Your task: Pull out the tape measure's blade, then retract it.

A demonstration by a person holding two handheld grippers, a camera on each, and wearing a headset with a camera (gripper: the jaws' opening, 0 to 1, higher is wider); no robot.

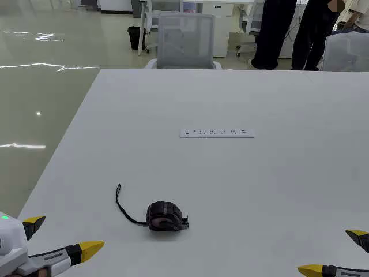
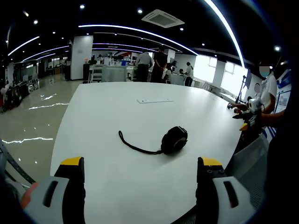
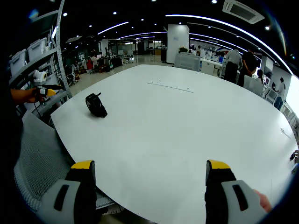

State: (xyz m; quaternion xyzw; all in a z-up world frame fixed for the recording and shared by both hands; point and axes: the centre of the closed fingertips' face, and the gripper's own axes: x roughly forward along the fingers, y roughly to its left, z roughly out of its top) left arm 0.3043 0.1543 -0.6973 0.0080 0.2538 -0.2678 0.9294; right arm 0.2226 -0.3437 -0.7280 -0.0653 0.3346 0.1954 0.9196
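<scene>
A black tape measure (image 1: 166, 216) lies on the white table (image 1: 230, 173) near its front edge, its black wrist strap (image 1: 124, 206) trailing to the left. In the left gripper view the tape measure (image 2: 174, 139) sits ahead and right of centre. It lies far off to the left (image 3: 96, 104) in the right gripper view. My left gripper (image 1: 63, 236) hovers at the lower left, open and empty, yellow-tipped jaws wide apart (image 2: 140, 162). My right gripper (image 1: 334, 251) hangs at the lower right, also open and empty (image 3: 152, 165).
A white power strip (image 1: 217, 133) is set into the table's middle. A grey mesh chair (image 1: 185, 41) stands at the far edge, another chair (image 1: 346, 52) at far right. People (image 1: 288, 32) stand behind. Glossy floor (image 1: 40, 86) lies left.
</scene>
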